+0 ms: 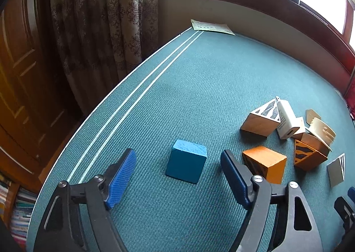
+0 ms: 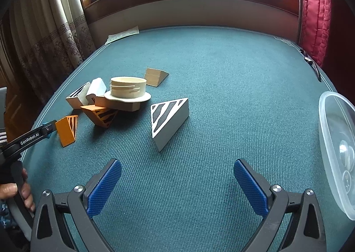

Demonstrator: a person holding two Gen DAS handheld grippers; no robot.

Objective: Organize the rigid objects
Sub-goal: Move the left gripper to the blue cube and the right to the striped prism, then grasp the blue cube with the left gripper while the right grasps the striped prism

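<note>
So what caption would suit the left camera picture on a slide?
Open left hand-held gripper lined up on a blue cube on green cloth, beside a jumble of wooden blocks.

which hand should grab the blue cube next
Left. The blue cube sits right ahead of the open left tongs, lined up with their gap. The right tongs face the grey wedge instead.

curtain (image 1: 106, 19) left | paper sheet (image 1: 210, 26) at table's far edge | red quilted fabric (image 2: 315, 8) right
</note>
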